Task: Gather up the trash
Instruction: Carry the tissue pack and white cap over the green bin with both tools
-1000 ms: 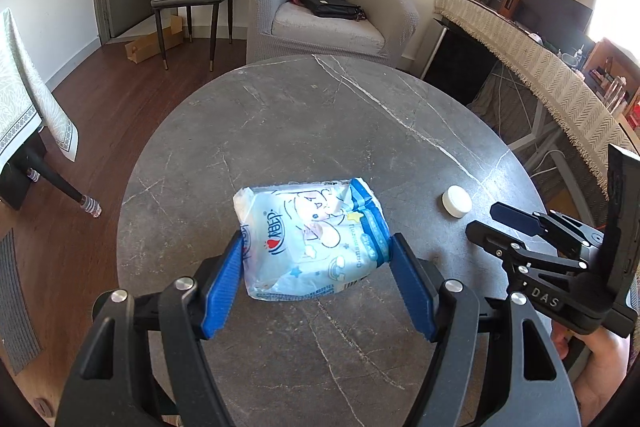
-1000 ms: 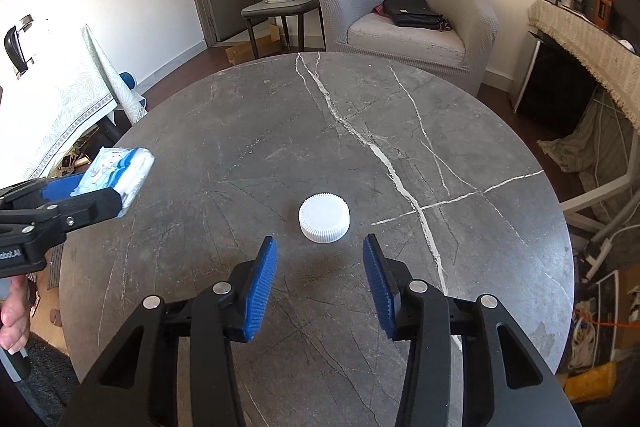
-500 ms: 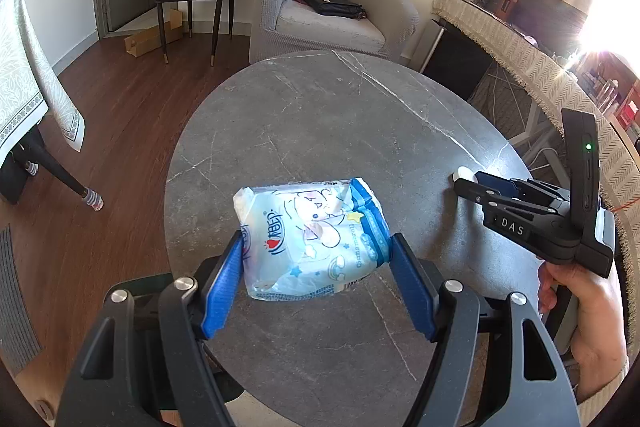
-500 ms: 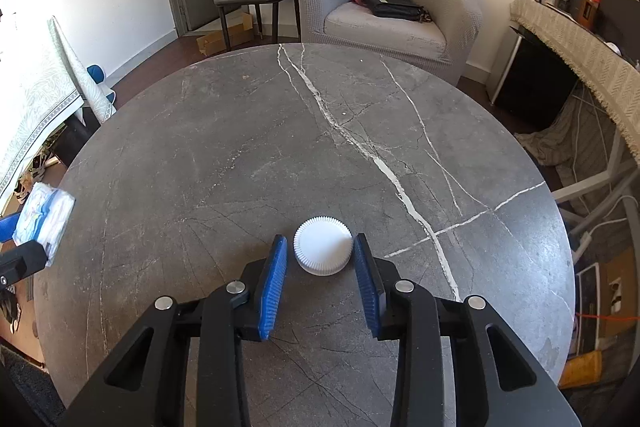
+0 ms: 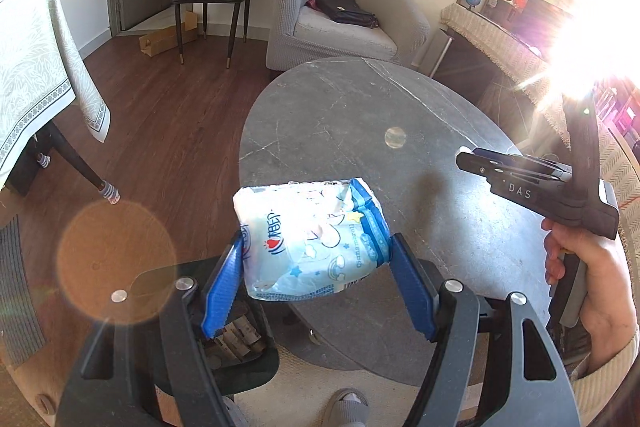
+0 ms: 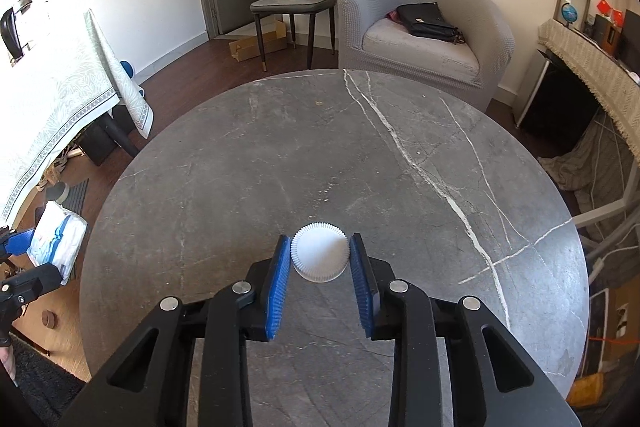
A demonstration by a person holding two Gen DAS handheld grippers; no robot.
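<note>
My left gripper (image 5: 316,279) pinches the blue-and-white packet (image 5: 310,237), held in the air off the near left edge of the round table (image 6: 248,163). My right gripper (image 6: 320,261) has its fingers spread just beside the white cap (image 6: 319,257), which sits on the table's near side; I cannot tell if they touch it.

The clearest lettering is "DAS", in pale capitals on the black side of the right gripper (image 5: 516,183), seen from the left wrist camera off to the right of the left gripper (image 5: 312,287). Between that gripper's blue pads sits the tissue pack (image 5: 310,239), whose wrapper carries a red heart mark followed by blue characters along its left edge and a line of small blue print down its right edge; glare washes over the pack, so these may be a brand name but cannot be read with any confidence. In the right wrist view no writing is legible.
</note>
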